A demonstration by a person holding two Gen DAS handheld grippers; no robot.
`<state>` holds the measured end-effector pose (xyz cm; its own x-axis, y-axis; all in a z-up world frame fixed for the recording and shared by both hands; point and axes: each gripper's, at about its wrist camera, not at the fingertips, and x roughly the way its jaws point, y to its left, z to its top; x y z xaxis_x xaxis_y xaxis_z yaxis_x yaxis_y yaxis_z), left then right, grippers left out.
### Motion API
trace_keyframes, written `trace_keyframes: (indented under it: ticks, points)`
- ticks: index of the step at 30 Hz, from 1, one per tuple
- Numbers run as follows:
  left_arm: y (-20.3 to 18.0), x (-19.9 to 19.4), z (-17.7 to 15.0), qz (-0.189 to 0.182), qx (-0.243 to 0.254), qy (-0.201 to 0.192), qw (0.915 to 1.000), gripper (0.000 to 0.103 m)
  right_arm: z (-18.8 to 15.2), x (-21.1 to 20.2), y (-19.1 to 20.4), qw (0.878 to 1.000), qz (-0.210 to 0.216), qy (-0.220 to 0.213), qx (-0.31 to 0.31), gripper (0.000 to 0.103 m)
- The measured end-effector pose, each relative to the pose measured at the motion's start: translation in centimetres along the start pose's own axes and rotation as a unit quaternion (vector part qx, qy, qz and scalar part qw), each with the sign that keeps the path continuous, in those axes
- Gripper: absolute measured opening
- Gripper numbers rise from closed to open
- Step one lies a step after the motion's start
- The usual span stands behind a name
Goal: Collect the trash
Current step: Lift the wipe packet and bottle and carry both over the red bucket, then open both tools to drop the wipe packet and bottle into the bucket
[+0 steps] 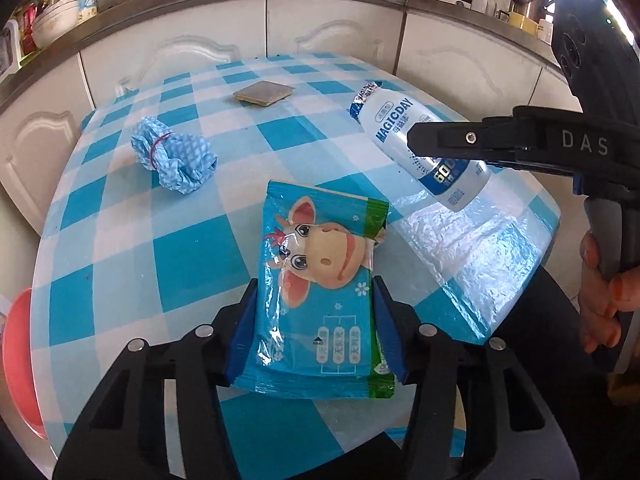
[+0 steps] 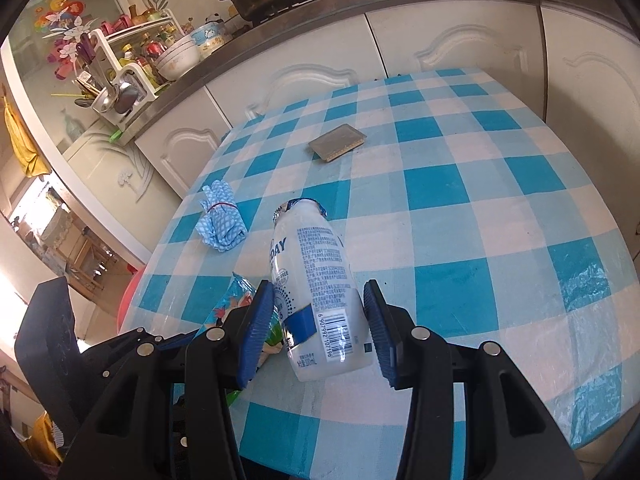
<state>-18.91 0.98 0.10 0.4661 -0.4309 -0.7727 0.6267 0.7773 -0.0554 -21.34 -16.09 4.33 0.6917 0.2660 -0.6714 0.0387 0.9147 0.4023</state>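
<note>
1. Tabletop (image 1: 192, 248) covered in a blue and white checked cloth, standing in front of white kitchen cupboards (image 1: 332, 28).
2. Left tool (image 1: 316, 324) reaches in from the bottom edge of its own view. Its two blue pads sit against the long sides of a blue snack packet (image 1: 320, 280) printed with a cartoon cow, gripping it. The packet's far end is towards the middle of the tabletop.
3. Right tool (image 2: 320, 330) holds a white plastic bottle (image 2: 316, 280) across its lower body, near the barcode. The bottle tilts away from the camera, its torn foil top pointing towards the cupboards (in the left view it hangs above the cloth, clear of it).
4. A person's hand (image 1: 600, 292) grips the right tool's handle at the right edge of the left view.
5. A crumpled blue patterned cloth (image 1: 172, 156), bound with a red rubber band, lies on the tabletop to the left, well apart from both tools.
6. A small flat square pad (image 1: 264, 92) lies near the far edge.
</note>
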Motion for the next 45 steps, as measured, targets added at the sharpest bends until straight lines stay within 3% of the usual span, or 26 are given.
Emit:
trace_keyframes:
  ticks: [12, 19, 25, 31, 36, 45]
  points:
    - [4.5, -2.0, -0.8, -0.026, -0.094, -0.018, 0.9951, 0.051, 0.5, 0.1, 2.4, 1.0, 0.026, 0.002, -0.011, 0.048]
    - [9.1, -5.5, -1.5, -0.004, -0.145, -0.054, 0.988, 0.051, 1.0, 1.3, 5.2, 0.998, 0.062, 0.019, -0.015, 0.048]
    - [14.8, -8.4, -3.1, 0.033, -0.204, -0.076, 0.9755, 0.051, 1.7, 3.2, 9.6, 0.993, 0.101, 0.042, -0.043, 0.048]
    - [21.3, -10.4, -5.6, 0.079, -0.272, -0.087, 0.9551, 0.051, 2.6, 6.4, 15.3, 0.982, 0.153, 0.081, -0.073, 0.048]
    - [26.7, -11.4, -7.9, 0.122, -0.332, -0.089, 0.9313, 0.051, 3.3, 10.0, 20.5, 0.97, 0.187, 0.118, -0.104, 0.048]
    - [34.1, -10.9, -12.0, 0.157, -0.42, -0.076, 0.8905, 0.051, 3.5, 16.6, 29.3, 0.949, 0.229, 0.167, -0.141, 0.048]
